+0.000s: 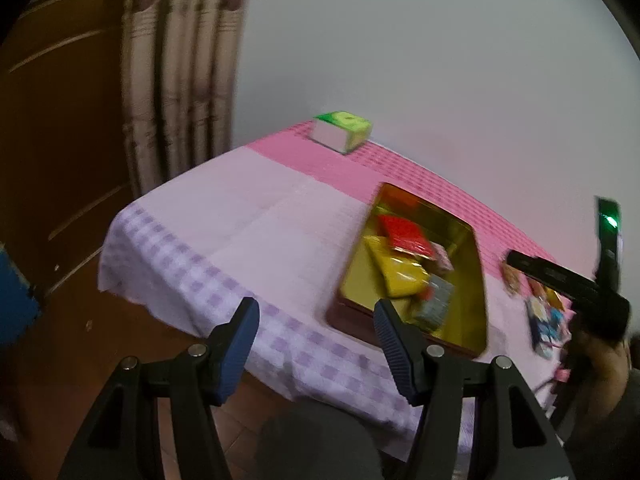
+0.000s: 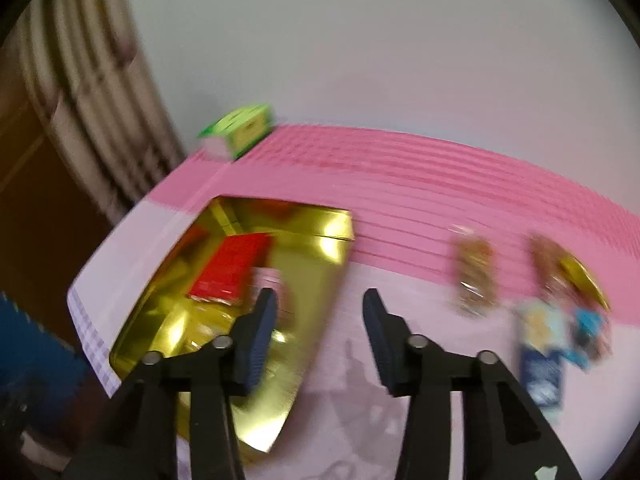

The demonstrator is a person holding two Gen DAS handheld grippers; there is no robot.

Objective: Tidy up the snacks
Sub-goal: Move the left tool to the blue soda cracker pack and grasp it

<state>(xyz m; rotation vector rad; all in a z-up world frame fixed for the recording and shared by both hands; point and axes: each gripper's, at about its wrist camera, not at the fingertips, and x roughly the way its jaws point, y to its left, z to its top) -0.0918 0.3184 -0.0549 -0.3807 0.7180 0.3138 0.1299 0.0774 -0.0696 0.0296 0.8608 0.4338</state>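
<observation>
A gold tin [image 1: 360,276] [image 2: 316,248] sits on the pink checked tablecloth and holds a red packet [image 1: 406,236] [image 2: 232,268], a yellow packet [image 1: 400,274] and other snacks. Several loose snack packets [image 2: 476,272] [image 1: 546,320] lie on the cloth to the right of the tin. My left gripper [image 1: 316,324] is open and empty, above the table's near edge, left of the tin. My right gripper [image 2: 320,320] is open and empty, above the cloth at the tin's right edge. The right gripper also shows in the left wrist view [image 1: 560,276] at the right.
A green and white box [image 1: 342,130] [image 2: 238,134] stands at the far corner of the table [image 1: 224,216] by the wall. Curtains [image 1: 180,76] and a wooden door [image 1: 60,120] are to the left. Both views are motion-blurred.
</observation>
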